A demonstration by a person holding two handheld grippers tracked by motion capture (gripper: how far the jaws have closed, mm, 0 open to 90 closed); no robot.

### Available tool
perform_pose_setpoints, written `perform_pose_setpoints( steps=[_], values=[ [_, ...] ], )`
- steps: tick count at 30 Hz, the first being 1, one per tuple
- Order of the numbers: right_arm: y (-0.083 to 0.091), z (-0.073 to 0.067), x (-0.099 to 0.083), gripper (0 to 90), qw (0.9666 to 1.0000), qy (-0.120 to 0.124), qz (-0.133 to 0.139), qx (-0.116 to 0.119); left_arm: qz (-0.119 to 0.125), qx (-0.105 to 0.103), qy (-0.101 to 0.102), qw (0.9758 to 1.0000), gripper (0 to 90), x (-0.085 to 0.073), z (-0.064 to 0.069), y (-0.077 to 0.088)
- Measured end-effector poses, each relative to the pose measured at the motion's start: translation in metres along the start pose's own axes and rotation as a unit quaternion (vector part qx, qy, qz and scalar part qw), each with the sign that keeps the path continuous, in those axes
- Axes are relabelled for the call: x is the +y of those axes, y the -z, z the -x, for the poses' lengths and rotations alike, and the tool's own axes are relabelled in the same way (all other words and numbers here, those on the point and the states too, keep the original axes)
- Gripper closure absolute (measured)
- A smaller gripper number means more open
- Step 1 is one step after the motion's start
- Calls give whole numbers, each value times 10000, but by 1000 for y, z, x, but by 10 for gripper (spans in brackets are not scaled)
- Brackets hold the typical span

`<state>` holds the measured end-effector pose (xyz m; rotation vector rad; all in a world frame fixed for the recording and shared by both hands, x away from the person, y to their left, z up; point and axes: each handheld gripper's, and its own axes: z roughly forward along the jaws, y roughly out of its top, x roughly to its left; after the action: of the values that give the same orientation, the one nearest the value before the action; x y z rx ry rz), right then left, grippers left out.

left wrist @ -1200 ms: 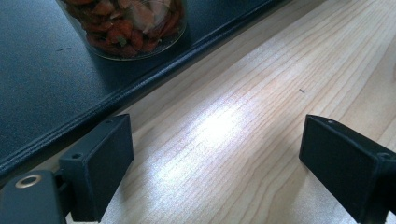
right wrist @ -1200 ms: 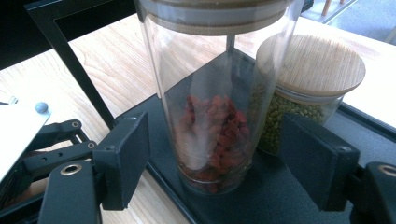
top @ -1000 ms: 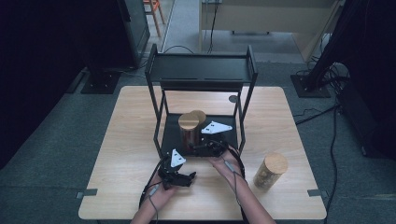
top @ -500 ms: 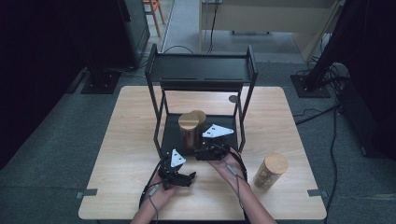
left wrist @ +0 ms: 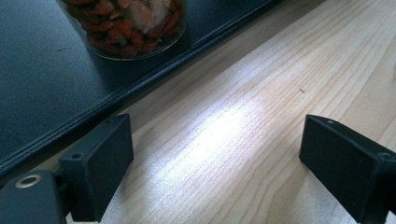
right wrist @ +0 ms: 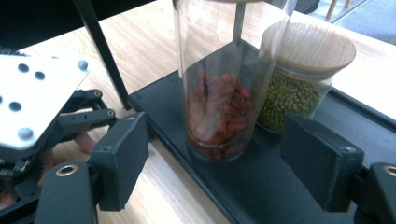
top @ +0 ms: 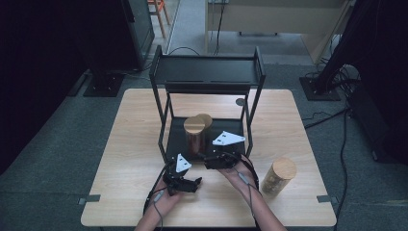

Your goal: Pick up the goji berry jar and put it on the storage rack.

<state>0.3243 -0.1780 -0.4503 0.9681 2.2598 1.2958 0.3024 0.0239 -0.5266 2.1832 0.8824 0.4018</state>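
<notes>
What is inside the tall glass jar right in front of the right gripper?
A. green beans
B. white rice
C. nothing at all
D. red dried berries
D: in the right gripper view the tall glass jar holds red dried pieces at its bottom, while the green beans sit in the shorter jar with the wooden lid behind it.

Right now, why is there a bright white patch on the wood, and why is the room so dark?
In the left gripper view, light glares off the table between the open fingers. In the high view, the surrounding floor is dim. In the right gripper view, the tall jar is slightly blurred up close.
</notes>
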Motion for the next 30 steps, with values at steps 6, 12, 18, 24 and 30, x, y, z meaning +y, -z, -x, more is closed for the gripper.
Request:
perform_pose_setpoints(
  steps=[6,12,18,24,30],
  values=[
    [4,0,-7,237,9999,-108,39,50,0,0,-1,10000,102,0,0,0],
    [7,-2,-12,236,9999,-141,-22,91,-4,2,-5,10000,102,0,0,0],
    [10,-4,-15,236,9999,-74,-27,86,-4,0,-5,10000,102,0,0,0],
    [12,-3,-18,236,9999,-72,-43,113,-2,0,-4,10000,102,0,0,0],
    [16,-4,-22,235,9998,-68,-58,181,-5,2,-3,10000,102,0,0,0]
  ],
)
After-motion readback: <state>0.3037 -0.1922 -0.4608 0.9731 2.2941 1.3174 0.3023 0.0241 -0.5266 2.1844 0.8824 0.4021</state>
